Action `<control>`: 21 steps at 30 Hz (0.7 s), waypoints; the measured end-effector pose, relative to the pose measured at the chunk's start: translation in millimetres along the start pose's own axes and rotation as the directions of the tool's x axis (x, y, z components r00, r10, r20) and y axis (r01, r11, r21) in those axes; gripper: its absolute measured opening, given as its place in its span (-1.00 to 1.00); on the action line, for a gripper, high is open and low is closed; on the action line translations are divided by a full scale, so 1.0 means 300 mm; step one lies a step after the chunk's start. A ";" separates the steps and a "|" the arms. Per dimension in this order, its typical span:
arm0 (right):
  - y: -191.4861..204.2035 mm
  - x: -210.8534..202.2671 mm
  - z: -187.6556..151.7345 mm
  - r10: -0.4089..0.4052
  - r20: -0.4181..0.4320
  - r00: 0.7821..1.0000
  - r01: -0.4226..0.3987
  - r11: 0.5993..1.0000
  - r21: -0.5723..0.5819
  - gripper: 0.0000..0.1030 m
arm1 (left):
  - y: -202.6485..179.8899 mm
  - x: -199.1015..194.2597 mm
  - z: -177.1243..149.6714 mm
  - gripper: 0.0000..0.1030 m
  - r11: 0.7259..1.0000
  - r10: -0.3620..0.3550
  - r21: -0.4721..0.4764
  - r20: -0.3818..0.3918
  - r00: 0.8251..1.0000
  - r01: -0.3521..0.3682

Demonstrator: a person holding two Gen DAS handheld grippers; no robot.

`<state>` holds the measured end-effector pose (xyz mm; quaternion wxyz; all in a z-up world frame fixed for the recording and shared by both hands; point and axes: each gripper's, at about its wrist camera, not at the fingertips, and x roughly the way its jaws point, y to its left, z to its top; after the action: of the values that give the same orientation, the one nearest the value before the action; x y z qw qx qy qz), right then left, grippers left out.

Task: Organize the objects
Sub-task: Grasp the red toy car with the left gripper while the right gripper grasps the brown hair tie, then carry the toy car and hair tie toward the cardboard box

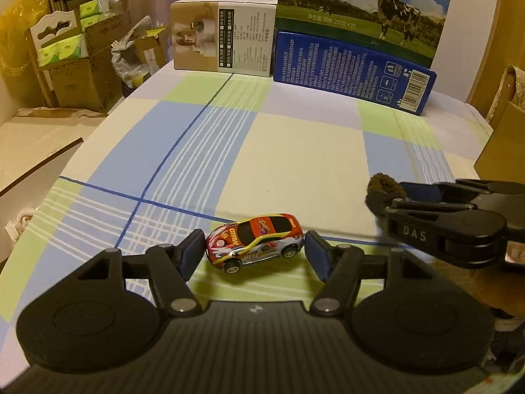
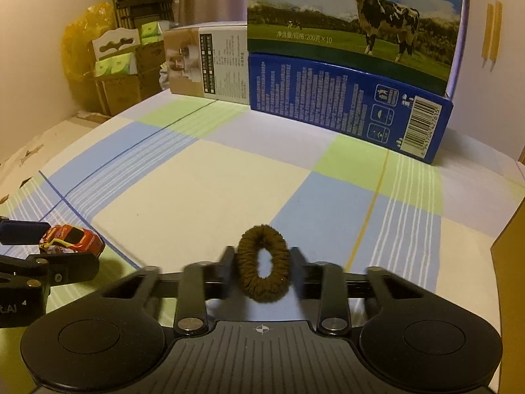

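Observation:
A small red, yellow and white toy car (image 1: 254, 241) stands sideways between the blue pads of my left gripper (image 1: 252, 250), which touch its front and rear ends, just above the checked cloth. From the right wrist view the car (image 2: 72, 239) shows at the far left, with the left gripper (image 2: 36, 246) around it. My right gripper (image 2: 262, 262) is shut on a brown fuzzy hair tie (image 2: 263, 267), held upright as a ring. In the left wrist view that gripper (image 1: 390, 197) comes in from the right with the hair tie (image 1: 382, 185) at its tip.
The checked cloth (image 1: 295, 151) covers the table. Along its far edge stand a beige box (image 1: 223, 36), a blue carton (image 1: 354, 72) and a tall milk box (image 1: 364, 10). Cardboard boxes and bags (image 1: 75, 65) are piled beyond the left edge. A brown box (image 1: 502, 144) sits at the right.

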<state>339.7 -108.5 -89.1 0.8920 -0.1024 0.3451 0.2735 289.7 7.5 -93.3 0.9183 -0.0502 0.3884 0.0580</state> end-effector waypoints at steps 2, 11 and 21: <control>0.005 -0.003 0.001 -0.014 -0.011 1.000 0.014 1.000 -0.004 -0.69 | 0.001 0.000 0.001 0.20 1.000 -0.001 0.002 -0.001 1.000 0.001; 0.010 -0.040 0.003 -0.008 -0.017 1.000 0.008 1.000 0.001 -0.71 | -0.005 -0.004 0.009 0.20 1.000 -0.015 0.010 -0.003 1.000 0.015; -0.005 -0.121 0.007 -0.022 -0.029 0.999 0.023 0.999 0.023 -0.71 | -0.038 -0.016 0.006 0.20 0.998 -0.024 0.050 0.008 1.000 0.024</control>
<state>319.4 -124.0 -63.3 0.8912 -0.0997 0.3597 0.2578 289.3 -3.8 -88.2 0.9216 -0.0315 0.3850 0.0373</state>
